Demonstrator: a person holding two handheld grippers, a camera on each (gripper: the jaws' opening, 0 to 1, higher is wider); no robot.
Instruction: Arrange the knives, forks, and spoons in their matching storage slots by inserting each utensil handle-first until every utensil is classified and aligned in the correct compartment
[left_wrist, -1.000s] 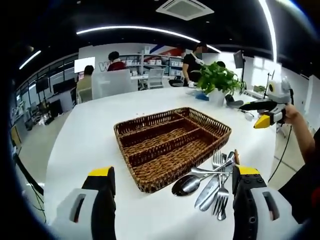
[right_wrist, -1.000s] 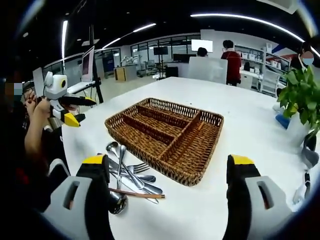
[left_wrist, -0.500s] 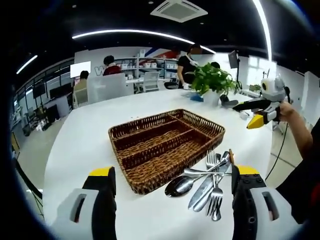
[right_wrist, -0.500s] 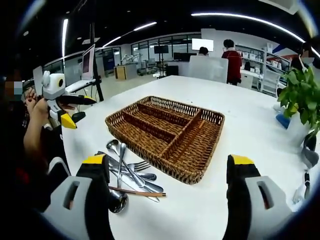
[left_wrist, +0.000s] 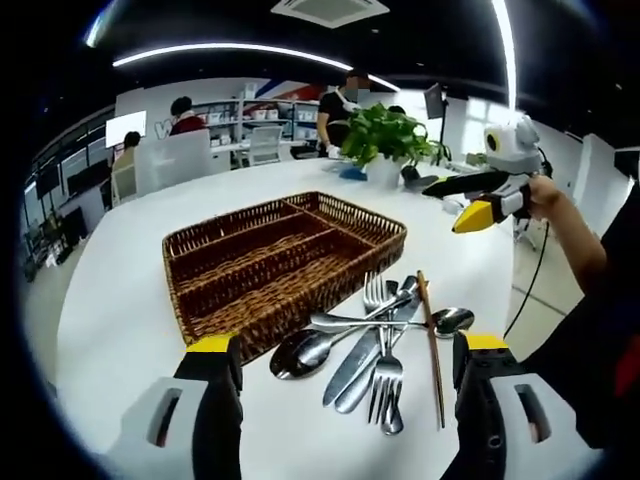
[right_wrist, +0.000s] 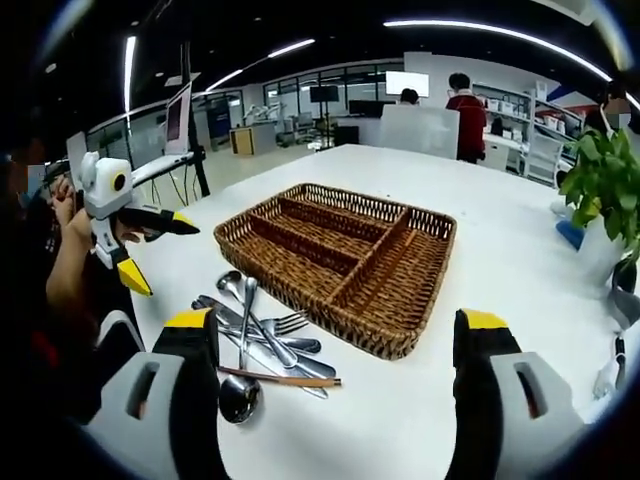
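A brown wicker tray (left_wrist: 230, 262) (right_wrist: 420, 290) with long compartments lies on the white table, with nothing in the slots that I can see. Beside its near edge is a loose pile of spoons, forks and knives (left_wrist: 375, 345) (right_wrist: 255, 335), with a thin brown stick (left_wrist: 432, 345) (right_wrist: 285, 378) among them. My left gripper (left_wrist: 350, 345) is open just above the pile and holds nothing; from the right gripper view it (right_wrist: 160, 253) hangs at the left with jaws spread. My right gripper (right_wrist: 334, 320) is open and holds nothing, hovering near the tray; in the left gripper view it (left_wrist: 458, 203) is raised at the right.
A potted green plant (left_wrist: 385, 135) (right_wrist: 600, 180) stands at the table's far side. People sit and stand at desks in the background. A person's hands and sleeves hold both grippers. Bare white table (left_wrist: 110, 300) lies around the tray.
The left gripper has come closer to the utensil pile and swung right, so the pile now sits between its jaws. The right gripper has barely moved. Nothing has been taken hold of.
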